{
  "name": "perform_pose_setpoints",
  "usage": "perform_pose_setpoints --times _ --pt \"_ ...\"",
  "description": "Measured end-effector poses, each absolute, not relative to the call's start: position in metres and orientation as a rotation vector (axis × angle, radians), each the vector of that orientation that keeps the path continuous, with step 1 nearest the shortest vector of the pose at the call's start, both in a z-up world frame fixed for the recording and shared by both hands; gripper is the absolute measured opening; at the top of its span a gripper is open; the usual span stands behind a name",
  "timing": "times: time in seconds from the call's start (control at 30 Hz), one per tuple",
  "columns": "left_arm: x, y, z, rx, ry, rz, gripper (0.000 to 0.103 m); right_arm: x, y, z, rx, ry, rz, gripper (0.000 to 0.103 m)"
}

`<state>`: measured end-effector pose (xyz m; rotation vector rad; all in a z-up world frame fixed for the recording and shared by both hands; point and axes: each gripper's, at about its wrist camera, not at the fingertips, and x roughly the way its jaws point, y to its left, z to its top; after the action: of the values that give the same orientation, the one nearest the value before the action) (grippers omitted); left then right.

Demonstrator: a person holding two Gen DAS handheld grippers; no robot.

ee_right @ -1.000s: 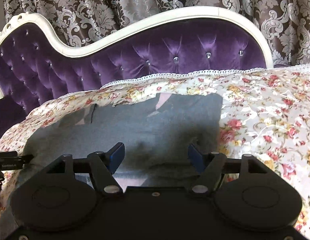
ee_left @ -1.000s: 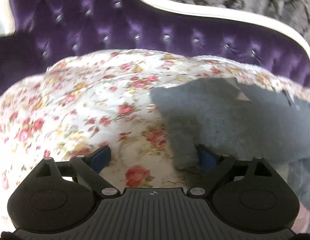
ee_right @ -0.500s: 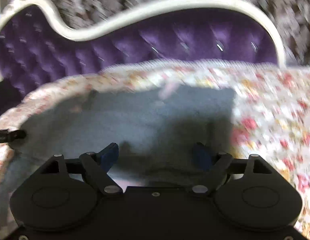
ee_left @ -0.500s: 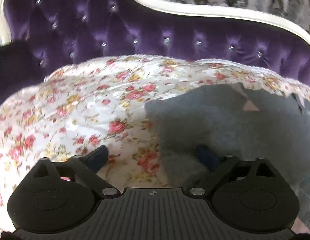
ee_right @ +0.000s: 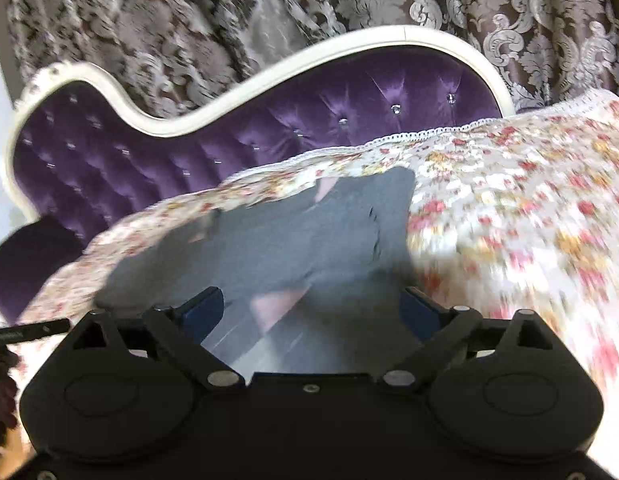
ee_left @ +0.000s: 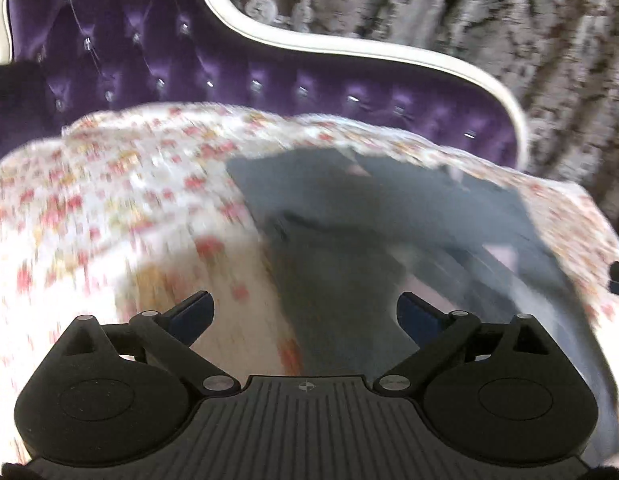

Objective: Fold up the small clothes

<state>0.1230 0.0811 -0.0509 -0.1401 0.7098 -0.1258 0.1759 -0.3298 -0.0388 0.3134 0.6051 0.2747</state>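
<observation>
— Where does the flat grey knit garment [ee_left: 389, 232] lie relative to the left gripper [ee_left: 305, 312]?

— Ahead of its blue-padded fingers [ee_left: 193, 312] and toward the right one, spread on the white bedspread printed with red and yellow roses [ee_left: 109, 200]. Its near edge runs down between the spread fingers, but neither pad presses it; the fingers stand wide apart.

— And the right gripper [ee_right: 313, 308]?

— There the same garment [ee_right: 293, 240] fills the gap straight ahead of the fingers [ee_right: 201, 308]. The jaws are opening, with cloth lying between them below, and the pads are clear of it.

— How does the garment look?

— Dull grey, roughly rectangular, with a fold line crossing it and small pink patches showing at the far edge and at the near edge. The near part is blurred.

— The pose of the hands?

— Both grippers tilt downward over the bed, facing the purple button-tufted headboard with its cream curved frame [ee_right: 269, 120]. A brown damask curtain [ee_right: 189, 20] hangs behind. The hands themselves are out of view.
</observation>
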Motion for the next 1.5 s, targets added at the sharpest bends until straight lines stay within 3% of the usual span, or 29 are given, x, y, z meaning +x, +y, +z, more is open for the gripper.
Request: perform_pose_setpoints --times 0.4,1.0,1.07,1.2,1.4,1.47,1.5 --pt "0.029 0.073 -0.076 -0.248 0.769 -0.213 0.099 0.04 -0.33 -0.064 0.468 0.654 0.255 0.096" --pt "0.026 0.06 -0.094 -0.269 0.747 -0.241 0.096 0.025 -0.318 -0.093 0.583 0.644 0.327 0.098" --pt "0.027 0.06 -0.094 -0.282 0.743 -0.262 0.088 0.024 -0.319 -0.094 0.598 0.64 0.332 0.098" --pt "0.029 0.064 -0.094 -0.345 0.752 -0.325 0.058 0.024 -0.319 -0.094 0.591 0.641 0.339 0.097" --pt "0.03 0.066 -0.097 -0.406 0.761 -0.339 0.042 0.024 -0.316 -0.091 0.571 0.655 0.337 0.096" --pt "0.031 0.065 -0.097 -0.4 0.761 -0.332 0.034 0.024 -0.317 -0.091 0.569 0.661 0.337 0.094" --pt "0.031 0.065 -0.097 -0.397 0.762 -0.325 0.027 0.024 -0.318 -0.091 0.57 0.662 0.334 0.088"
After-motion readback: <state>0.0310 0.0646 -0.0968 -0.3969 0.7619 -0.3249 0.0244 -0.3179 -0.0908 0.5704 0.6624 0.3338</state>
